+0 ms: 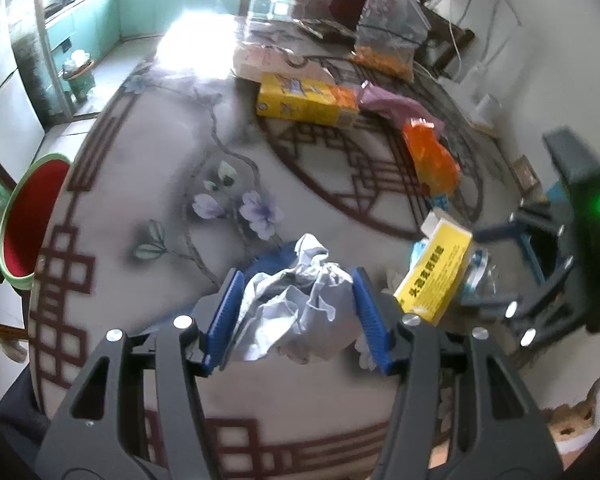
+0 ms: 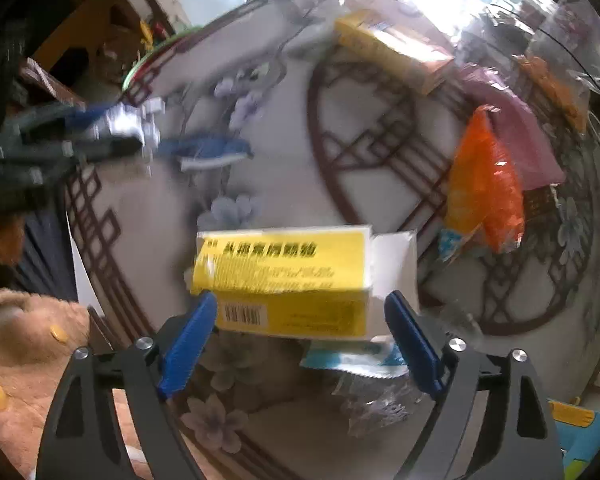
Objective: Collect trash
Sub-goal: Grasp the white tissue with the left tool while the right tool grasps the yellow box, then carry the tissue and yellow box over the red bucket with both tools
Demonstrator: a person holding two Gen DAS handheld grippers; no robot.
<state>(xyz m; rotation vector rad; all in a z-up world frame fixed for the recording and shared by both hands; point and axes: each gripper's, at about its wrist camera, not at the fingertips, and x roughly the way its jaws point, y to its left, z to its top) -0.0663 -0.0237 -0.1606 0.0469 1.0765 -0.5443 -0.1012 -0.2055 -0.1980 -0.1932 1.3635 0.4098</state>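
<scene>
Between left gripper (image 1: 296, 312) pads — crumpled white tissue (image 1: 300, 312), clamped; right gripper (image 2: 300, 340) wide.

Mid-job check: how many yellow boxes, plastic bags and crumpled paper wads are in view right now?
Yellow boxes: 2, long box, medicine box
Plastic bags: 3, orange bag, pink bag, clear bag
Crumpled paper wads: 1, paper wad
Total: 6

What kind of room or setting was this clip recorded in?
Most likely a home dining area beside a kitchen: a round table with a flower-and-lattice printed cover strewn with packaging, teal kitchen cabinets behind, and a green-rimmed bin with a red liner beside the table.
</scene>
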